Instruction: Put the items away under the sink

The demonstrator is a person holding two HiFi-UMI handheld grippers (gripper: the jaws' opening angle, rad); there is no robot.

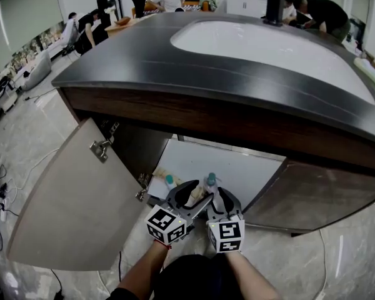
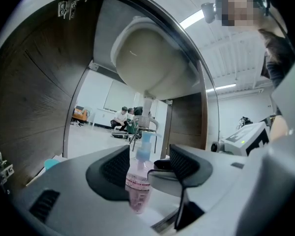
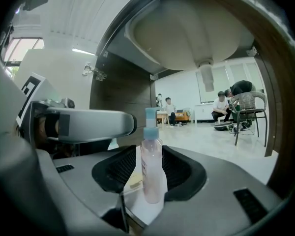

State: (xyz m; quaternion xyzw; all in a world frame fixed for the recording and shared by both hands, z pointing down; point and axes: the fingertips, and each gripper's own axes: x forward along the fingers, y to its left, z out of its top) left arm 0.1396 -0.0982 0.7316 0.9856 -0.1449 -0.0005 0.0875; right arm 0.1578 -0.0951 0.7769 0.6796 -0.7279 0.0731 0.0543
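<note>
My left fingers (image 2: 115, 168) are standing wide, and the right fingers (image 3: 179, 173) are sitting loose around the pump bottle (image 3: 152, 171). If I am withdrawing carelessly, I am risking tipping it over.

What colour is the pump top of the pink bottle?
Light blue. The pump top shows best in the right gripper view.

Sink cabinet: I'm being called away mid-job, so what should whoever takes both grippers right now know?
Left gripper: jaws wide apart, gripping nothing.
Right gripper: jaws apart around the pink pump bottle, pads not pressing it.
Bottle stands upright on the cabinet floor under the sink, between both grippers' jaws; a teal-capped container stands to its left; door open.
Done: bottle set down inside.
Left: probably back both grippers out without tipping it; any further items are out of view.
</note>
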